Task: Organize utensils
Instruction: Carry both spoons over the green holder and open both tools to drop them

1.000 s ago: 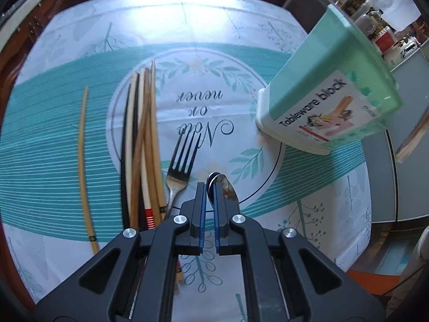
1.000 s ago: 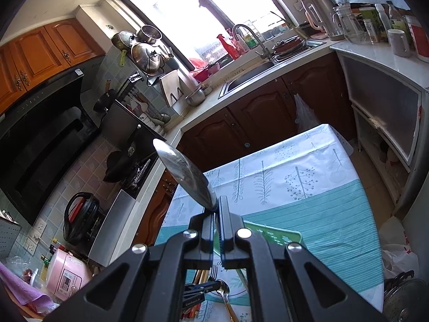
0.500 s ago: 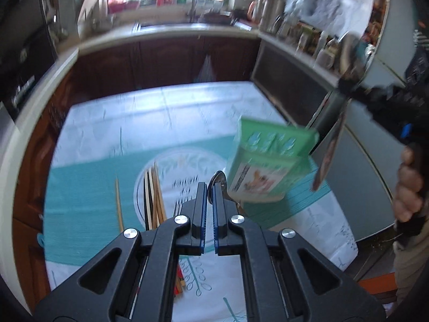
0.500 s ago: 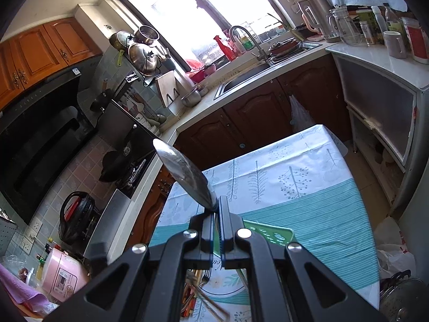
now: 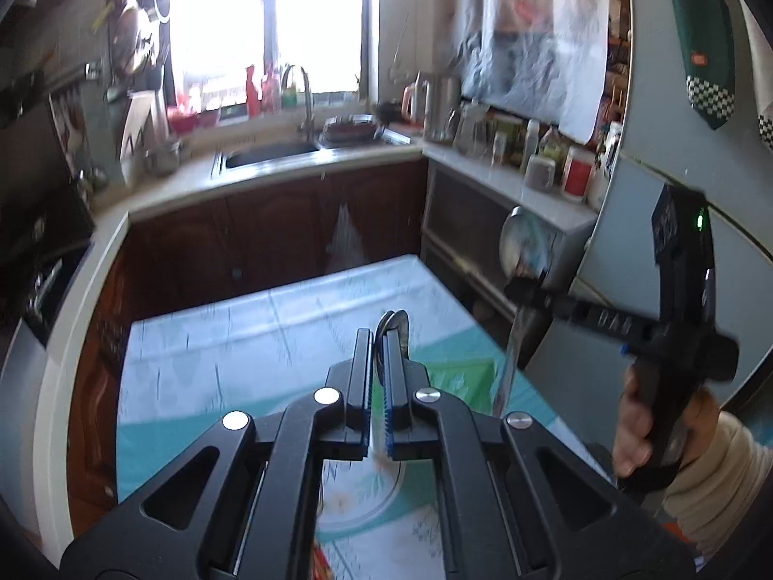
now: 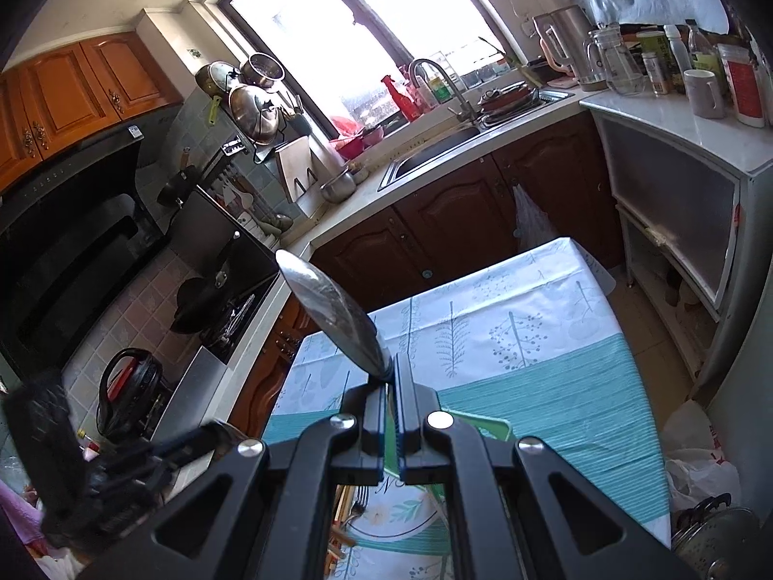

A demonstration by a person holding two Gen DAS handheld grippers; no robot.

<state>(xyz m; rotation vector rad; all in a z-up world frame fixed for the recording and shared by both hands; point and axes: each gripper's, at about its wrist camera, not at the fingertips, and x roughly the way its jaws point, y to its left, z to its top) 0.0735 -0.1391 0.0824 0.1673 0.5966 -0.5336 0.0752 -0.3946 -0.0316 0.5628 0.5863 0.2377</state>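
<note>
Left wrist view: the left gripper [image 5: 381, 343] is clamped on a metal spoon [image 5: 393, 326], bowl poking past the fingertips, held above the tablecloth [image 5: 203, 338].
Same view, right side: a hand [image 5: 647, 415] holds the right gripper [image 5: 529, 290], pinching a second spoon [image 5: 522, 246], handle hanging down.
Right wrist view: the right gripper [image 6: 391, 377] is closed on that spoon [image 6: 328, 309]; a fork [image 6: 360, 498] lies on the table below.

Window [image 6: 367, 43]: bright daylight, above sink [image 6: 435, 147]
Cabinets [image 6: 449, 212]: dark wood below, orange above
Splashback [image 6: 121, 319]: tiled
</note>
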